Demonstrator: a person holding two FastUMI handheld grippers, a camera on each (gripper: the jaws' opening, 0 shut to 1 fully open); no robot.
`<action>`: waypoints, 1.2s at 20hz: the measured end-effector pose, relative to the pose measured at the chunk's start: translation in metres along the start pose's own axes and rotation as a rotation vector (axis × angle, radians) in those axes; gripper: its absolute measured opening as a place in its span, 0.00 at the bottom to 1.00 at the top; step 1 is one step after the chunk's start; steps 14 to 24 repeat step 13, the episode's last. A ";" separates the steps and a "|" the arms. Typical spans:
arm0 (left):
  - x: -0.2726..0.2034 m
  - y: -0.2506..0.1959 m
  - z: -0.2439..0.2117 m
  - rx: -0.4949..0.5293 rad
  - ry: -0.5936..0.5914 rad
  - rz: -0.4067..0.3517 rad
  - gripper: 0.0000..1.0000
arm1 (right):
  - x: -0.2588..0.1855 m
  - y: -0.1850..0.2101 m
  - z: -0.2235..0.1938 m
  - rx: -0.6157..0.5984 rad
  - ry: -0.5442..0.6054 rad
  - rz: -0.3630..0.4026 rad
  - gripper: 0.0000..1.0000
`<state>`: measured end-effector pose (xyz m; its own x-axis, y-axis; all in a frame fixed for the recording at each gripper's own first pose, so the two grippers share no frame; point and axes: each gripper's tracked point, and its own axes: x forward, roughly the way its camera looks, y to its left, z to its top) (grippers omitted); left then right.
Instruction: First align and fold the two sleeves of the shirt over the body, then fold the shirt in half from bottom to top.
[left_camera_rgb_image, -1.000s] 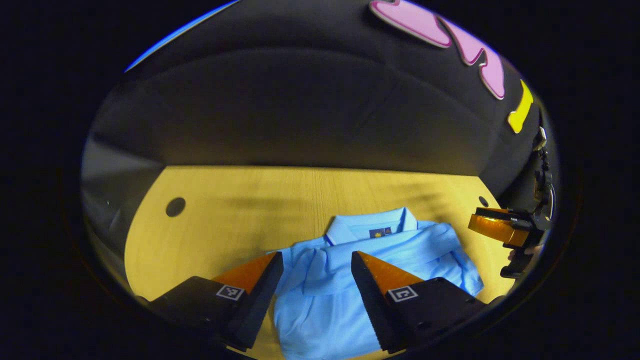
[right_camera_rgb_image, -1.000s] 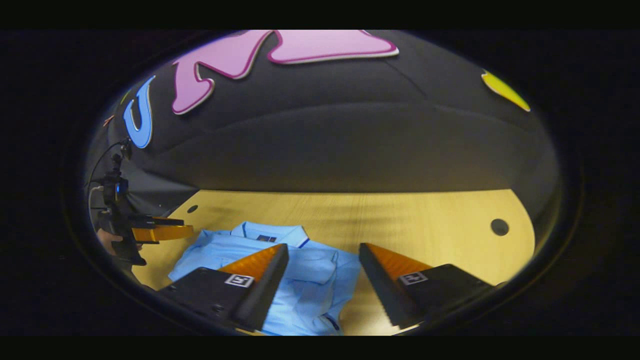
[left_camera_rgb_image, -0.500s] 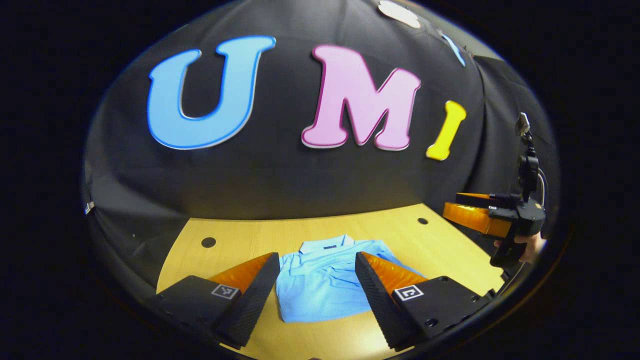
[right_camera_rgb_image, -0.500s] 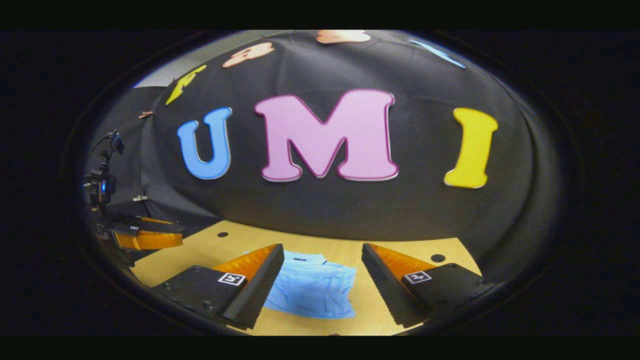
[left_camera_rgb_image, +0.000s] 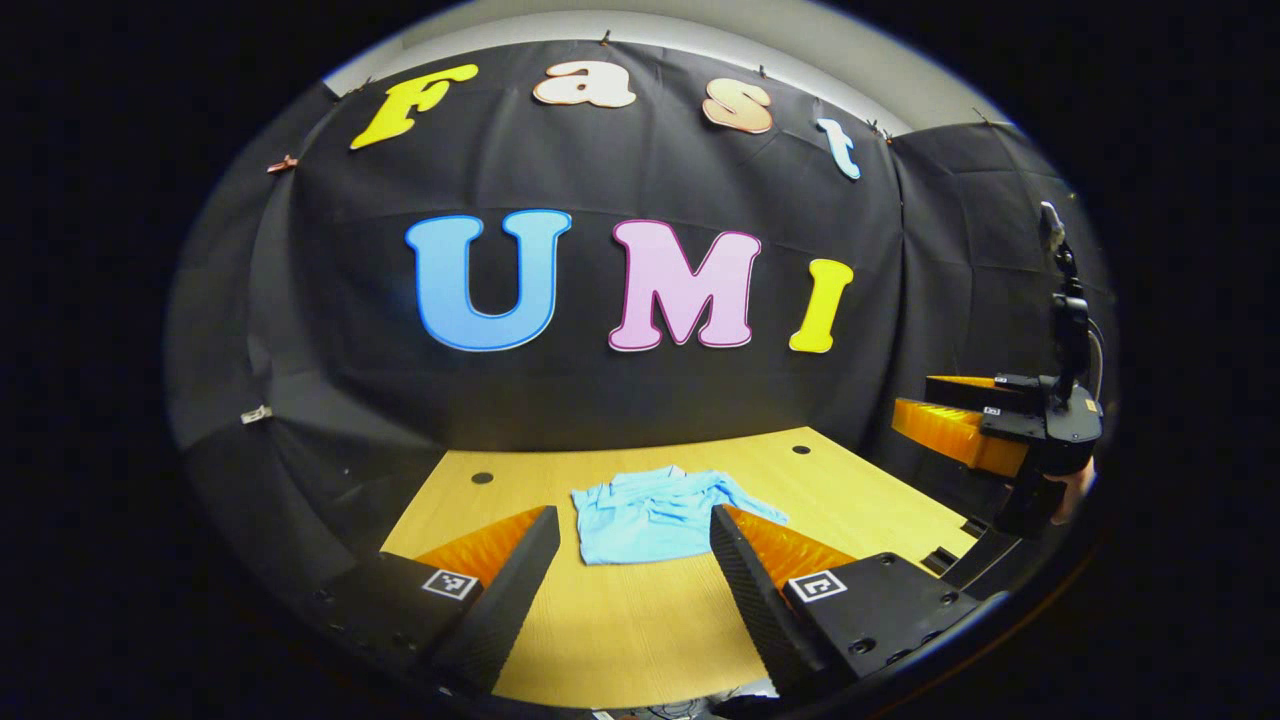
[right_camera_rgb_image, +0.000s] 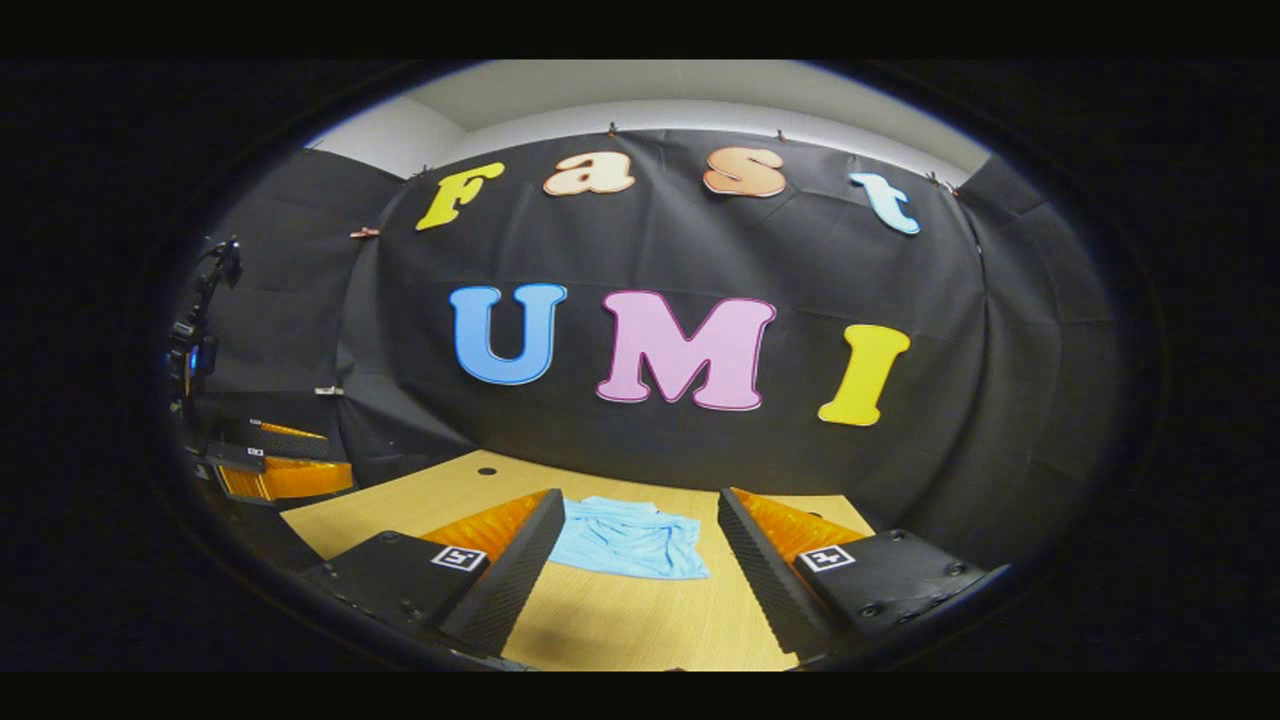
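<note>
Both tongs are hovering above the desk (left_camera_rgb_image: 640, 620), well back from the shirt (left_camera_rgb_image: 655, 515). Left tongs (left_camera_rgb_image: 633, 540) are sitting spread wide, gripping nothing; right tongs (right_camera_rgb_image: 640, 525) are doing the same. Shirt is lying folded on the desk's far middle. A hand (left_camera_rgb_image: 1075, 490) is holding the right tongs at the left gripper view's right edge.

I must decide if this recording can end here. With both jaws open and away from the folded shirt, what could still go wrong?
1. The shirt lies as a loose, wrinkled bundle on the table; one flap sticks out on its side, so the fold may look uneven or relax open.
2. The left gripper and the right gripper both stand open and apart from the cloth, so nothing holds the fold.
3. From these far views I cannot confirm that the edges align.
</note>
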<state>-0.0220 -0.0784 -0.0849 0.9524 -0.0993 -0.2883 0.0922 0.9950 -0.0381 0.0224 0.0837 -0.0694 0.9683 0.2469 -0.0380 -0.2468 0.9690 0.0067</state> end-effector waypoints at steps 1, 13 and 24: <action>-0.015 -0.002 -0.001 -0.024 -0.006 -0.003 0.97 | -0.016 0.002 0.004 -0.005 -0.005 0.001 0.97; -0.041 -0.023 0.024 -0.067 -0.056 0.015 0.97 | -0.078 -0.044 0.041 -0.024 -0.063 -0.074 0.96; -0.041 -0.023 0.024 -0.067 -0.056 0.015 0.97 | -0.078 -0.044 0.041 -0.024 -0.063 -0.074 0.96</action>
